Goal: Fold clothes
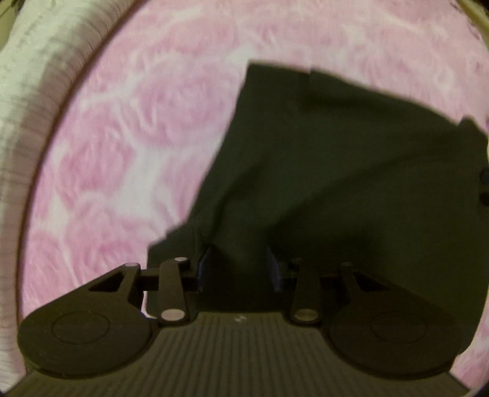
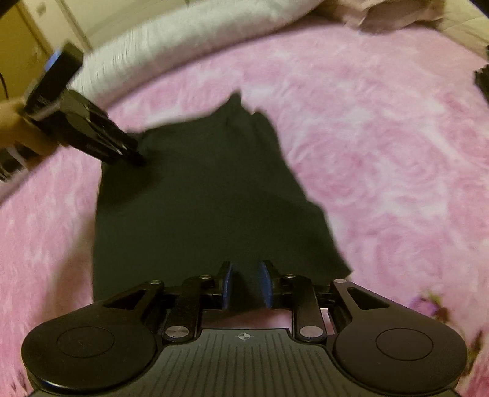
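Observation:
A dark garment (image 2: 198, 207) lies spread on a pink rose-patterned blanket (image 2: 382, 158), with a bunched point at its far end. My right gripper (image 2: 247, 282) hovers over the near edge. Its blue pads (image 2: 227, 284) stand apart with dark cloth in the gap, and neither pad visibly presses on it. My left gripper (image 1: 238, 265) points down at the garment (image 1: 351, 171). Its pads (image 1: 203, 268) are well apart, with cloth filling the gap and a crease rising beside the left pad. In the right wrist view, the left gripper (image 2: 137, 157) touches the garment's far left corner, held by a hand (image 2: 12, 119).
A white pillow (image 2: 183, 39) runs along the far edge of the blanket, also seen as a pale pillow (image 1: 30, 91). Crumpled pinkish cloth (image 2: 391, 15) lies at the back right. A dark item (image 2: 483, 82) sits at the right edge. Wooden furniture (image 2: 18, 33) stands behind, at the left.

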`<state>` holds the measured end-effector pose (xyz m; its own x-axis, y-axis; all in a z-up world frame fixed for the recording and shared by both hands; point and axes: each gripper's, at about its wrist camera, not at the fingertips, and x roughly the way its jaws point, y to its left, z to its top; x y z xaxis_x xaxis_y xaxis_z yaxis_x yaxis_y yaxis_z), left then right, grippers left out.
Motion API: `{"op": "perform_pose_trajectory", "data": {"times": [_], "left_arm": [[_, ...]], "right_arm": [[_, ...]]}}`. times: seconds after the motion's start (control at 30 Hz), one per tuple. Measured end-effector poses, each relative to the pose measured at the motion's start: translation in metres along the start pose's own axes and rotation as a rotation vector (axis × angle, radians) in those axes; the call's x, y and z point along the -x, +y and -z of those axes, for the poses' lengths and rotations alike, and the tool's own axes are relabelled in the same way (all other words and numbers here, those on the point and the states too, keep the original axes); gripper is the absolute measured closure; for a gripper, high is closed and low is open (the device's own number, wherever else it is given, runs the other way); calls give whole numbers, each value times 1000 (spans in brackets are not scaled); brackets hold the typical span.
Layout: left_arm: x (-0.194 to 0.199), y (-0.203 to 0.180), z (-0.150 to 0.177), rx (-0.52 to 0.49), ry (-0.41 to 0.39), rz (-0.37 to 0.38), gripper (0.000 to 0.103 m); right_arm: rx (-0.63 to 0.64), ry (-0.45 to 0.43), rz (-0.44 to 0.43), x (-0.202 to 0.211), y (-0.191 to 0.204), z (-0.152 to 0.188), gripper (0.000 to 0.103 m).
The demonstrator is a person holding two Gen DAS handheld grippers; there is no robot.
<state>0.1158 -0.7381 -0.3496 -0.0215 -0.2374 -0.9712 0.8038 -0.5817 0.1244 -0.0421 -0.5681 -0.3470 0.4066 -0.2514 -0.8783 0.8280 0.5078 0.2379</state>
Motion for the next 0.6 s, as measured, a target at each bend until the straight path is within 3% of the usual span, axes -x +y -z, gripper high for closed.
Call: {"op": "perform_pose_trajectory", "data": {"times": [0.17,0.3,0.5,0.6], "left_arm": [[-6,1,2,19,-16,4,69],[-7,1,3,18,-23,9,69],[-8,1,5,12,-29,4,69],[-6,1,6,10,-33,2,69]], "right_arm": [[11,47,39,-11,0,-6,77],[29,24,65,-2,2,-10,77],[8,120,98,-19,-3,-13,76],[0,85,106,-11,1,-22,76]]}}
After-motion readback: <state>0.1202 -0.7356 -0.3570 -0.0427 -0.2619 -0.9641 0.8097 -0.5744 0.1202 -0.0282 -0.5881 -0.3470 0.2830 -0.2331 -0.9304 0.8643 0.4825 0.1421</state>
